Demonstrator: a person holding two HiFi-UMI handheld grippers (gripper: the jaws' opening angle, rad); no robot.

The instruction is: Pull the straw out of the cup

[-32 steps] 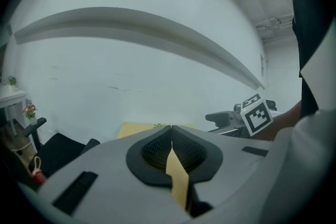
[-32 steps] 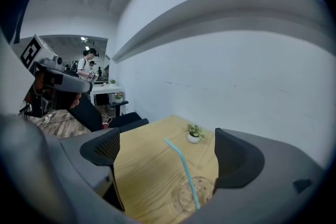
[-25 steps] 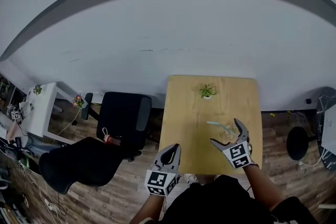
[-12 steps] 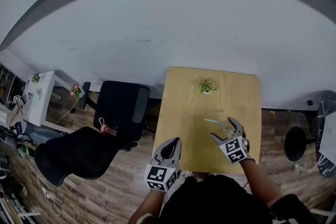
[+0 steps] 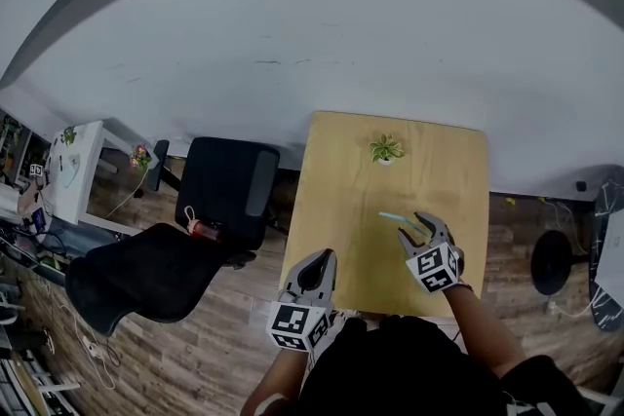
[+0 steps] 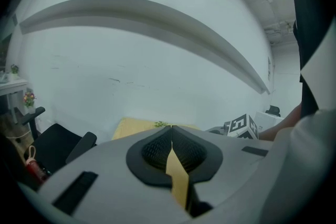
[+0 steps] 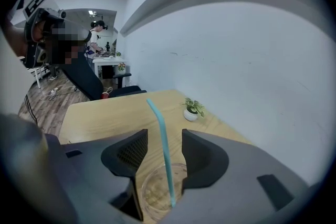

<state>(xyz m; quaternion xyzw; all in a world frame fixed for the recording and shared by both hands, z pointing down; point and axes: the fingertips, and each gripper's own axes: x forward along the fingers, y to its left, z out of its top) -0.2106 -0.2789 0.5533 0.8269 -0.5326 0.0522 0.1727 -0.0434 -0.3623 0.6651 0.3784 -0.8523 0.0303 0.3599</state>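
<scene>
A clear plastic cup (image 7: pixel 152 190) stands on the wooden table (image 5: pixel 341 209), with a light blue bent straw (image 7: pixel 160 139) rising out of it. My right gripper (image 7: pixel 163 143) is lowered over the cup with the straw (image 5: pixel 392 218) standing between its jaws. Those jaws have just been closing, but a gap still shows on each side of the straw, so the gripper is open. In the head view the right gripper (image 5: pixel 417 231) covers most of the cup. My left gripper (image 6: pixel 171 131) is shut and empty, held off the table's near left corner (image 5: pixel 319 266).
A small potted plant (image 5: pixel 386 150) sits at the table's far edge near the white wall. Two black office chairs (image 5: pixel 229 200) stand left of the table on the wood floor. A white desk (image 5: pixel 73 180) with clutter is at far left. A person (image 7: pixel 97 39) works in the background.
My right gripper has come down over the cup and its jaws have narrowed around the straw. The left gripper has barely shifted.
</scene>
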